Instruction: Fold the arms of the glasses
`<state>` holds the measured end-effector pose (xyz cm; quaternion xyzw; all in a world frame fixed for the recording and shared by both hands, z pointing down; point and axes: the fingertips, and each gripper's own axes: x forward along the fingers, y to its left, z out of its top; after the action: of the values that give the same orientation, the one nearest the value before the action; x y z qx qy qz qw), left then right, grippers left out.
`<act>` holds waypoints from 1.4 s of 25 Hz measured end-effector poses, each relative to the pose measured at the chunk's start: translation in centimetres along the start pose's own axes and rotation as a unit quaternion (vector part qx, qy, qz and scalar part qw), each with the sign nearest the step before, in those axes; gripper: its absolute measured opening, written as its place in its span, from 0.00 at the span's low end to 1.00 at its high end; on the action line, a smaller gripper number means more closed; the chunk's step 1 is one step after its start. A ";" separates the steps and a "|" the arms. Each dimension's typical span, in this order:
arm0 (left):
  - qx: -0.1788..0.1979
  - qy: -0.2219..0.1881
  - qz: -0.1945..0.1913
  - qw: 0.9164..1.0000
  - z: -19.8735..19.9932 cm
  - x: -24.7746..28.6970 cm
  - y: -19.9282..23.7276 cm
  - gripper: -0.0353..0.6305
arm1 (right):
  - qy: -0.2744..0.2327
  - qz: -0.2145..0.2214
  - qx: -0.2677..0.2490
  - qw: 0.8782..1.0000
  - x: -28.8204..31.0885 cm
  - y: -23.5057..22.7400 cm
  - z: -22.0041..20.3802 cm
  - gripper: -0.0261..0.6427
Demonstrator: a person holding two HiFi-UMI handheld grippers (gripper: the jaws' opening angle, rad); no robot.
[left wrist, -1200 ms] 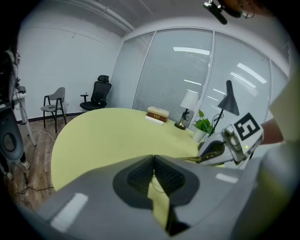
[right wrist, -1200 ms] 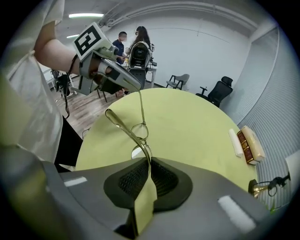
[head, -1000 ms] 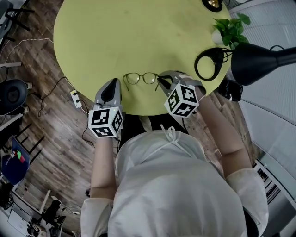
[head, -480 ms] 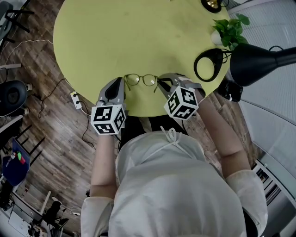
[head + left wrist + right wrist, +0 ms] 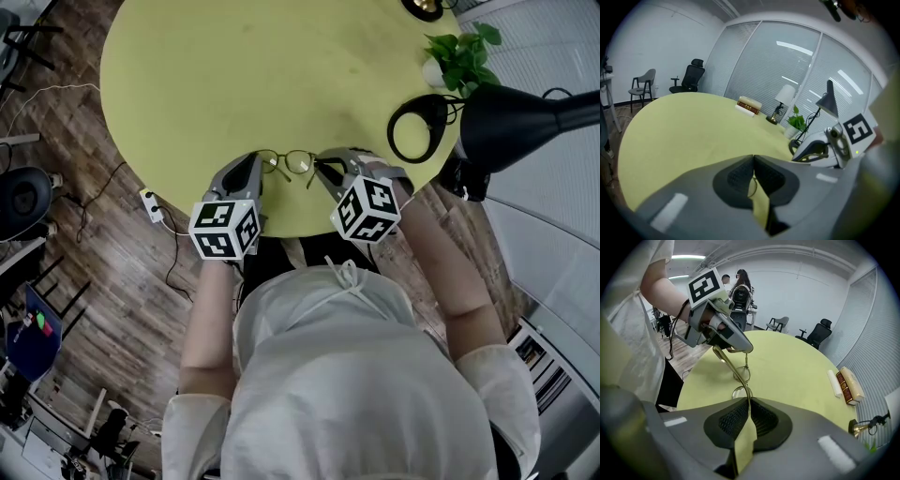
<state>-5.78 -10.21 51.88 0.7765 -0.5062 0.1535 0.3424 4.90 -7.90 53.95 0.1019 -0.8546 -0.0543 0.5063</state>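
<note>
Thin gold-rimmed glasses [image 5: 289, 161] lie near the front edge of the round yellow-green table [image 5: 234, 75]. My right gripper [image 5: 325, 169] is shut on the glasses' right arm; in the right gripper view that gold arm [image 5: 733, 369] runs out from between the pads, past the lenses [image 5: 740, 380]. My left gripper [image 5: 255, 167] is shut, with its tips at the glasses' left end. In the right gripper view its tips [image 5: 746, 349] sit right over the other arm. In the left gripper view a thin gold wire [image 5: 752, 180] shows in the gap behind the closed pads.
A black desk lamp [image 5: 525, 117] with a ring-shaped part [image 5: 417, 127] and a potted plant [image 5: 459, 56] stand at the table's right. Books and a white roll [image 5: 846, 383] lie at the far side. The table's edge is just behind both grippers. A power strip [image 5: 150, 199] lies on the floor.
My left gripper has moved forward and to the right, from off the table's edge up to the glasses' left end. The right gripper and the glasses have stayed put.
</note>
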 end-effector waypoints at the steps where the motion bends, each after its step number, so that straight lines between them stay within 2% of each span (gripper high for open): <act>1: 0.006 0.003 0.002 1.000 -0.2 0.3 -0.1 0.06 | -0.001 0.001 0.000 1.000 0.0 0.0 -0.1 0.06; 5: 0.039 0.015 0.011 0.999 -1.0 1.1 -0.4 0.06 | -0.004 0.004 0.000 1.000 0.0 -0.2 -0.2 0.06; 8: 0.050 0.024 0.011 0.998 -1.7 1.7 -0.6 0.06 | -0.006 0.007 -0.001 1.000 0.1 -0.2 -0.3 0.06; 22: 0.045 0.055 0.007 0.997 -3.5 3.9 -0.7 0.06 | -0.011 0.019 -0.009 1.000 -0.1 0.0 -0.2 0.06; 27: 0.043 0.065 0.017 0.997 -4.1 4.1 -0.1 0.06 | -0.014 0.019 -0.012 1.000 -0.2 0.0 -0.2 0.06; 35: 0.028 0.056 0.014 0.998 -3.9 3.4 -0.3 0.06 | -0.017 0.025 -0.027 0.999 -0.1 -0.1 -0.4 0.06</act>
<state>-3.61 -9.82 56.58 0.7690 -0.4923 0.2160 0.3459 5.30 -7.98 54.03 0.0660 -0.8634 -0.0665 0.4957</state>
